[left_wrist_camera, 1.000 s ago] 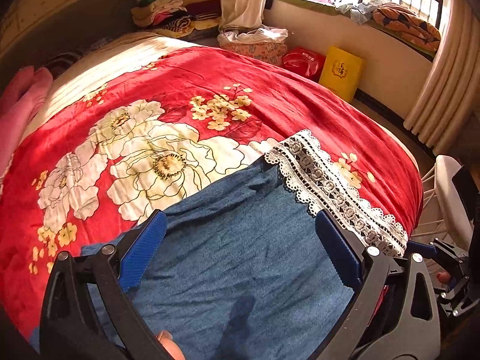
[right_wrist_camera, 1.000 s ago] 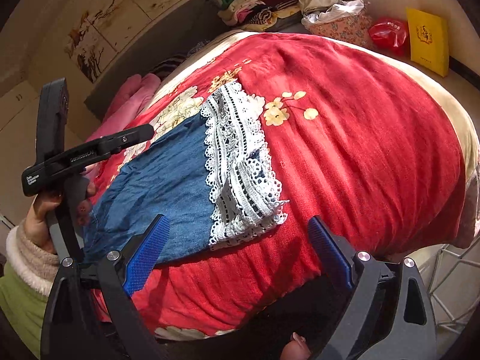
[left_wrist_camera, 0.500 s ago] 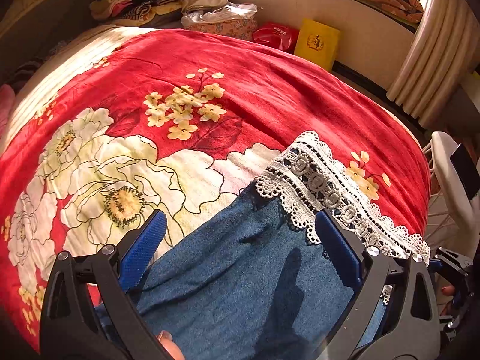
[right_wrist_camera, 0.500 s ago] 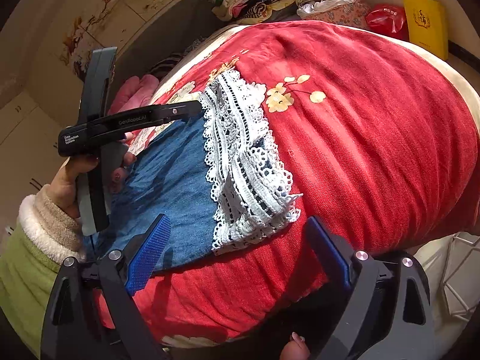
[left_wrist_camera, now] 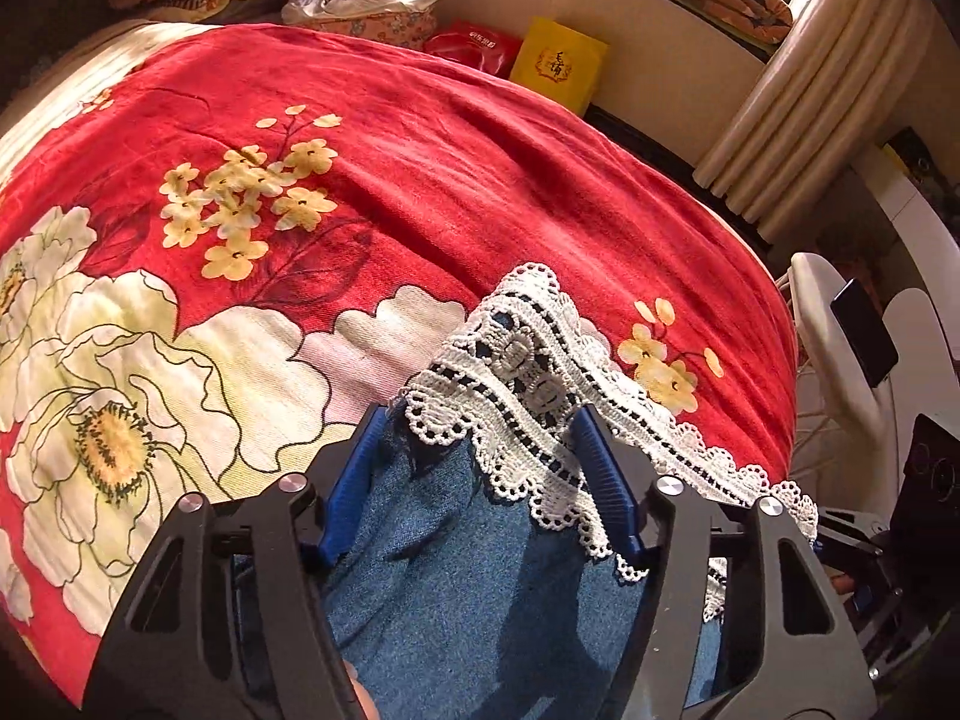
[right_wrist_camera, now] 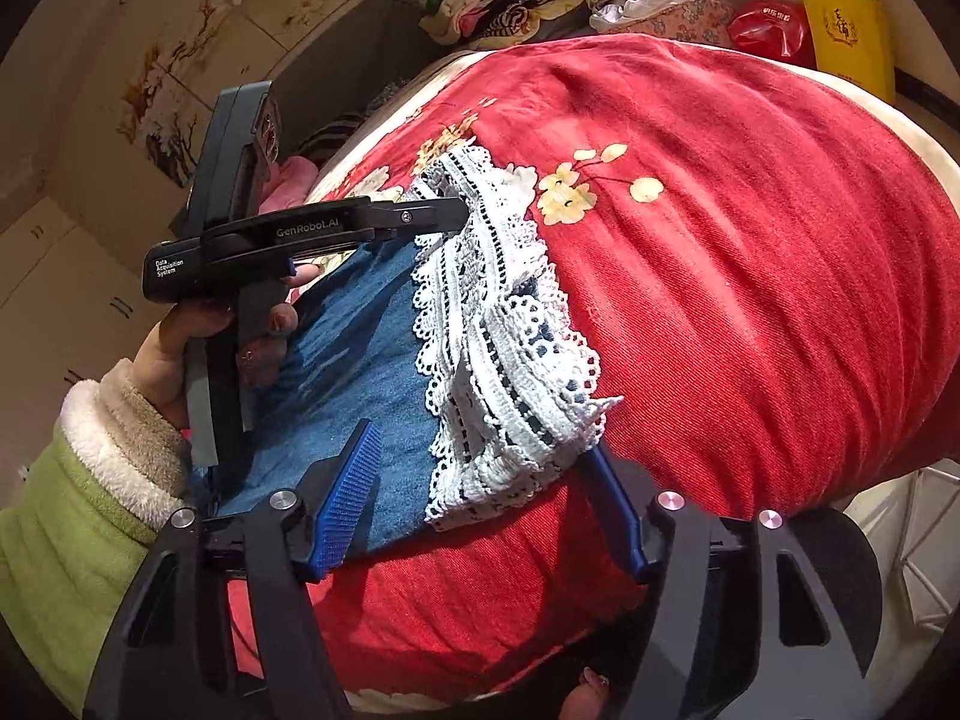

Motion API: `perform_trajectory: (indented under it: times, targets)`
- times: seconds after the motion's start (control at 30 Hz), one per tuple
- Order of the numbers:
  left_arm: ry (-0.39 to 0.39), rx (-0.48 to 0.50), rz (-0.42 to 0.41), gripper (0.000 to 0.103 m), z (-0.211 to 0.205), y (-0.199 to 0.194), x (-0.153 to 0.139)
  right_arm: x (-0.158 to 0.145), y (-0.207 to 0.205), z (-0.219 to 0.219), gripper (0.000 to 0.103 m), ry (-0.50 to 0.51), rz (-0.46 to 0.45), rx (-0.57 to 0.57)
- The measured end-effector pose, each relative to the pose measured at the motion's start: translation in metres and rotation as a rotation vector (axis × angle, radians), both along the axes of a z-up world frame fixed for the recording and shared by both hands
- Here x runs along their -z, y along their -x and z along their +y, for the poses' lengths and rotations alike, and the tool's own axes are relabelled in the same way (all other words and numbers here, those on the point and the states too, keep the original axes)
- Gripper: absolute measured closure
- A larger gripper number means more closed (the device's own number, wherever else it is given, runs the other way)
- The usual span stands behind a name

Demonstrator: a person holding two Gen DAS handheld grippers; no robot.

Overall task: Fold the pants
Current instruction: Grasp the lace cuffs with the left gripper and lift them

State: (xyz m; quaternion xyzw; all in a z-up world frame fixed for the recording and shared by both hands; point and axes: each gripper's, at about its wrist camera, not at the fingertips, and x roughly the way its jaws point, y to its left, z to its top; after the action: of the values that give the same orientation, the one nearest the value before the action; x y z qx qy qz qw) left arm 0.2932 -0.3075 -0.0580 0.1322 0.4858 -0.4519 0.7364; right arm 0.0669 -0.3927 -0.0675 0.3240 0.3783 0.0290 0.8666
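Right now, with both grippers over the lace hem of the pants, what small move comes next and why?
Probably close both on the lace hem: the left hand-held gripper and right hand-held gripper stand open astride it, neither holding cloth, and the denim pants lie flat.

Left gripper (right_wrist_camera: pixel 462 213): black frame w/ silver screws, blue ribbed pads (left_wrist_camera: pixel 351 480), showing "GenRobot.AI" lettering; behind it, green sleeve (right_wrist_camera: pixel 54 534) wearing fleecy cream cuff.

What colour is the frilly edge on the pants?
The lace trim is white, over blue denim; the right wrist view shows it best.
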Motion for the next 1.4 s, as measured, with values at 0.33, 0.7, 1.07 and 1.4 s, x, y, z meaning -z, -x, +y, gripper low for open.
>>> perform_trajectory:
  times: [0.33, 0.7, 1.07, 1.4]
  targets:
    - [0.184, -0.027, 0.044, 0.088, 0.033, -0.008, -0.024, -0.025, -0.003, 0.007, 0.077, 0.014, -0.097, -0.030]
    - [0.400, -0.145, 0.030, 0.084, 0.134, -0.001, -0.061, -0.075, -0.012, 0.104, 0.077, 0.184, -0.253, -0.285]
    - [0.503, -0.450, 0.136, 0.043, 0.251, 0.014, -0.025, -0.035, -0.031, 0.215, 0.077, 0.397, -0.180, -0.560]
    - [0.610, -0.513, 0.215, 0.022, 0.290, 0.039, -0.024, -0.022, -0.031, 0.261, 0.075, 0.493, -0.179, -0.664]
